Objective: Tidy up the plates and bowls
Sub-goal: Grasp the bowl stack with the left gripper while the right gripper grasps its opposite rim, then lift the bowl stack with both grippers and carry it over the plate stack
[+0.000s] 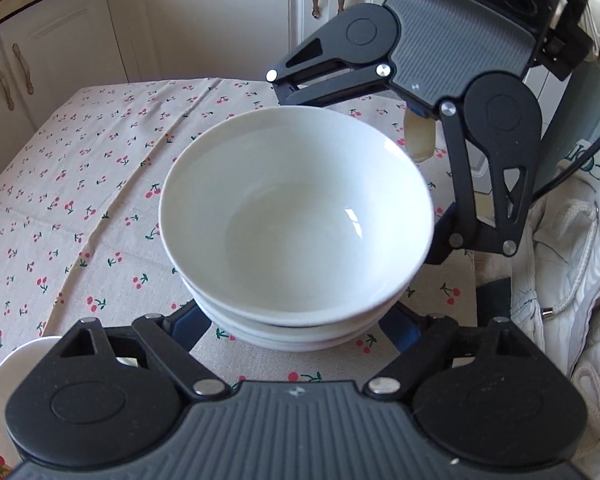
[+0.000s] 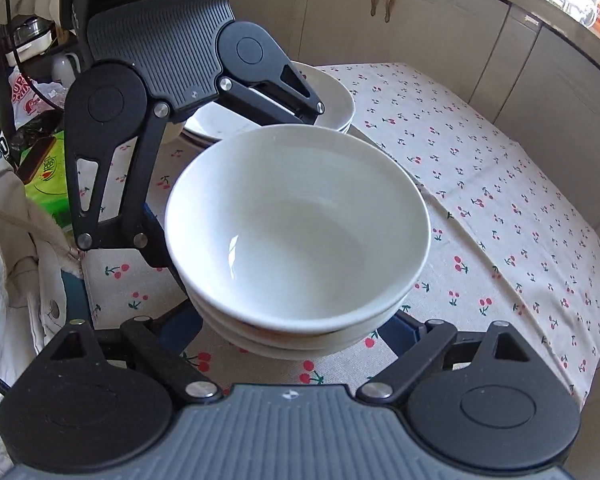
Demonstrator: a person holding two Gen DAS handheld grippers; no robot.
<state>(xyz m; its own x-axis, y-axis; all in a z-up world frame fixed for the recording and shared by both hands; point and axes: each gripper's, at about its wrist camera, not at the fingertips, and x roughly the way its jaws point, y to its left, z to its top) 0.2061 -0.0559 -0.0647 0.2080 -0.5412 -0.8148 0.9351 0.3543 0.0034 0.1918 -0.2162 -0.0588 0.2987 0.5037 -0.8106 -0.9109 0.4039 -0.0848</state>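
1. Between the two tools, near the table's edge closest to the person, stands the stack of white bowls (image 1: 296, 216), three nested by my count, on the cherry-print tablecloth (image 1: 80, 200). Whether its foot touches the cloth or hangs just above it I cannot tell.
2. Flanking the lower bowls sit the left gripper (image 1: 296, 320) and its blue fingers (image 1: 184, 322); the bowl rims hide their pads, so I cannot tell whether they press or stand just clear.
3. From the opposite side the right gripper (image 2: 296, 320) straddles the same stack the same way, its contact equally hidden. Two tools from opposite sides suggest the stack is being steadied or carried as one, a pile too wide and heavy for a single pinch.
4. Beyond the bowls, behind the left tool, lies the stack of plates (image 2: 332, 96), a likely sign that plates are already gathered and bowls are the step in hand.
5. Around the table run cream cabinets (image 1: 220, 20), and the person's pale sleeve (image 1: 580, 280) hangs beside it.
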